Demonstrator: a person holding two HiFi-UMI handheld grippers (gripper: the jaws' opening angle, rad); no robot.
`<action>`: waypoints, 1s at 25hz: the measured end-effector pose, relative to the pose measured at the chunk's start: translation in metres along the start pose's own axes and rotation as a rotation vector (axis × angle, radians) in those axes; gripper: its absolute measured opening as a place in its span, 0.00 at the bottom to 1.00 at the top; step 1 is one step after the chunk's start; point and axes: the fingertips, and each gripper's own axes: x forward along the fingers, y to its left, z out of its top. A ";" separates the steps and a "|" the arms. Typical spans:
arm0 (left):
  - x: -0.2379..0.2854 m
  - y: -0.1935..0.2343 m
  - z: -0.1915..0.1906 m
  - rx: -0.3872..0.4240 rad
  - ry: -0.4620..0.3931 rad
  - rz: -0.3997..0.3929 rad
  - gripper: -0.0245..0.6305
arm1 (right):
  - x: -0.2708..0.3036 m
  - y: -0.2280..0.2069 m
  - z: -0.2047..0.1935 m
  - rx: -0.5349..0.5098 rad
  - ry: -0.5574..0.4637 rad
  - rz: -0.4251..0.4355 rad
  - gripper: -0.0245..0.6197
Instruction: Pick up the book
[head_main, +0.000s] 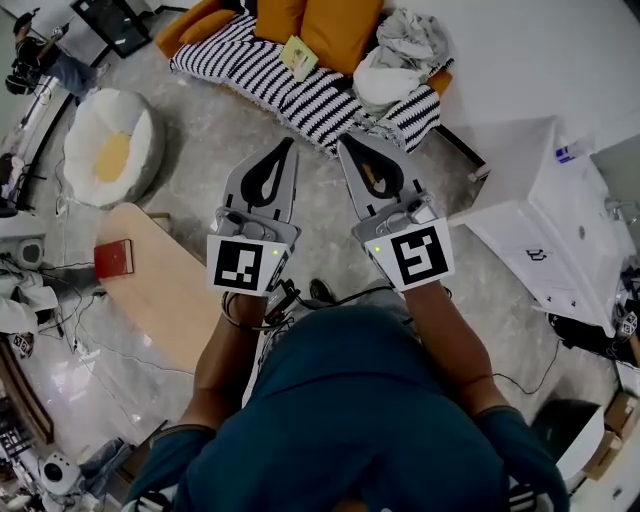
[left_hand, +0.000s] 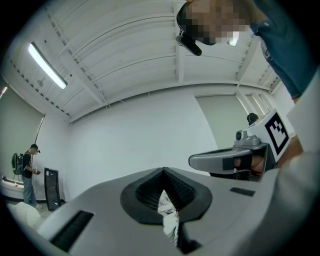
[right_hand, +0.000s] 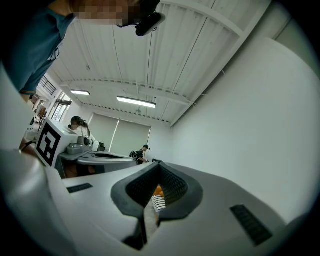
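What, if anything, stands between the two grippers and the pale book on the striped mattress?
Nothing visible. Only bare floor lies between the left gripper, the right gripper and the striped mattress. The pale book lies uncovered on top, with orange cushions beside it.

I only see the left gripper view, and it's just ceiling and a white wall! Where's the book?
Observer: The head view shows a red book lying on a wooden table.
Operator: Is my left gripper close to it?
Observer: No. The left gripper points toward a striped couch, and the book lies apart from it, off to its left.
Operator: Is the right gripper holding something?
Observer: No. The right gripper has its jaws together with nothing between them.
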 end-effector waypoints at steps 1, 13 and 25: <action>0.003 0.004 -0.001 -0.003 0.001 0.001 0.04 | 0.004 -0.002 -0.001 0.003 0.007 -0.001 0.06; 0.079 0.033 -0.012 0.021 0.017 0.036 0.04 | 0.063 -0.064 -0.012 0.015 -0.019 0.053 0.06; 0.155 0.046 -0.036 0.040 0.052 0.099 0.04 | 0.109 -0.136 -0.040 0.051 -0.036 0.118 0.06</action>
